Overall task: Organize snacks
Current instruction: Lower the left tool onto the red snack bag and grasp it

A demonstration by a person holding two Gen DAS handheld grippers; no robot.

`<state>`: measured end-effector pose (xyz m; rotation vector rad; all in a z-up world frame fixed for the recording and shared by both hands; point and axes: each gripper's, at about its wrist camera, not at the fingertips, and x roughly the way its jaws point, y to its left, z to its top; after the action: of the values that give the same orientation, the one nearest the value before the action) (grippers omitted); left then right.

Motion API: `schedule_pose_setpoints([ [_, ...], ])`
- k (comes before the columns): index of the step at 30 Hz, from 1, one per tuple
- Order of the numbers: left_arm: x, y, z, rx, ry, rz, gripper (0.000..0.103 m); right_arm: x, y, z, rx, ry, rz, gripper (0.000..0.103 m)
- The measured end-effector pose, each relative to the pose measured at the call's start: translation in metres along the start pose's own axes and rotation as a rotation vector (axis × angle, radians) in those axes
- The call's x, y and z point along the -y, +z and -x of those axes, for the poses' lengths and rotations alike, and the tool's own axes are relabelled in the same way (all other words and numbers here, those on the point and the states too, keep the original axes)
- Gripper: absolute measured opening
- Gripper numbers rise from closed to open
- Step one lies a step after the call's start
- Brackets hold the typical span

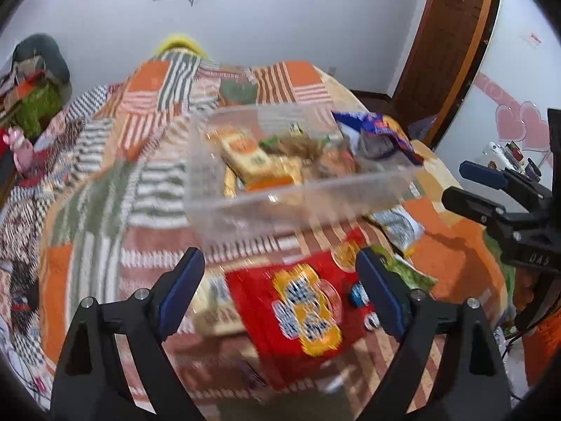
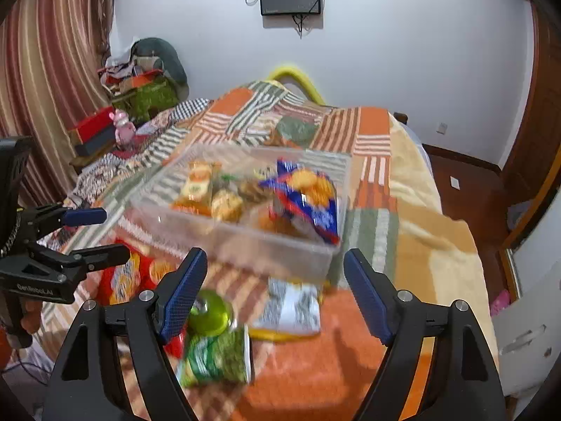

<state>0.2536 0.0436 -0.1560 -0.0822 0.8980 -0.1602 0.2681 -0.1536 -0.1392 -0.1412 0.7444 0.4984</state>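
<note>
Clear plastic bin (image 1: 301, 189) of snacks sits mid-bed (image 1: 105, 147); left gripper (image 1: 280, 277) and right gripper (image 2: 275, 280) jaws gape empty.

Patchwork blanket (image 2: 371, 129), striped curtain (image 2: 52, 70), wooden door (image 1: 452, 28)

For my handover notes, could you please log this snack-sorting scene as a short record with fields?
surface: patchwork blanket on a bed
container: clear plastic bin, partly filled
in bin: blue snack bag
outside bin: red snack bag, green snack bag, white packet
left gripper: open, empty
right gripper: open, empty
</note>
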Motion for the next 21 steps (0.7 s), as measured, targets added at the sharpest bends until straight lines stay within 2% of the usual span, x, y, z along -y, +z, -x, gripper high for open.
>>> schedule_pose_setpoints([
  [3, 0.012, -0.008, -0.007, -0.032, 0.011, 0.010, 0.094, 0.003, -0.011, -0.001, -0.023, -0.005, 0.005, 0.078],
  [8, 0.027, -0.017, -0.021, -0.065, 0.014, 0.020, 0.096, 0.012, -0.023, -0.003, -0.052, -0.003, -0.013, 0.078],
  [14, 0.040, -0.022, -0.034, -0.059, 0.051, 0.000, 0.103, 0.022, -0.032, -0.012, -0.084, 0.023, -0.068, 0.078],
  [21, 0.037, -0.027, -0.045, -0.037, 0.053, 0.001, 0.103, 0.026, -0.034, -0.035, -0.131, 0.033, -0.089, 0.078],
])
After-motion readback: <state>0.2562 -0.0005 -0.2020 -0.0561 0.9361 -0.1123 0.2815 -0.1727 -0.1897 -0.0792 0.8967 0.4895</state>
